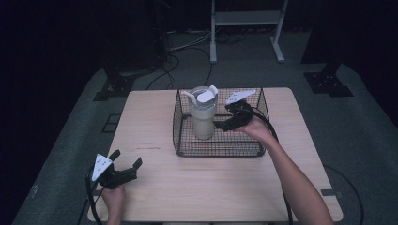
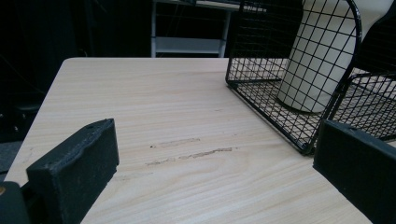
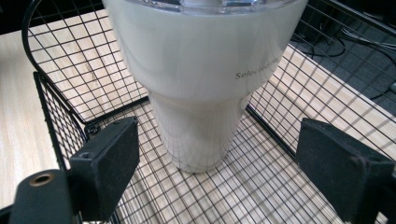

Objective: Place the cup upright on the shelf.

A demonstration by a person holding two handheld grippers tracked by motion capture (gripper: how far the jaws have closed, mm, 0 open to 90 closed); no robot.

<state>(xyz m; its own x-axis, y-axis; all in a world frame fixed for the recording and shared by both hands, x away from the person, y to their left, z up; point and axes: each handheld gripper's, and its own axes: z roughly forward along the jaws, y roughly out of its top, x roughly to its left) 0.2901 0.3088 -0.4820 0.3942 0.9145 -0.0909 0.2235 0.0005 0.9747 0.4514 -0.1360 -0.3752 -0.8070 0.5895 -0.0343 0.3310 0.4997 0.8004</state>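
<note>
Two grippers work around a black wire basket (image 1: 218, 149) that sits toward the far side of the wooden table (image 1: 211, 187). Inside the basket, at its left part, a cream tumbler (image 1: 203, 119) with a clear lid stands upright. The right gripper (image 1: 224, 123) reaches into the basket just beside the tumbler, its jaws spread wide on either side of the cup and clear of it. The left gripper (image 1: 126, 164) rests on the table well apart from the basket, near the front left corner, jaws parted and holding nothing.
</note>
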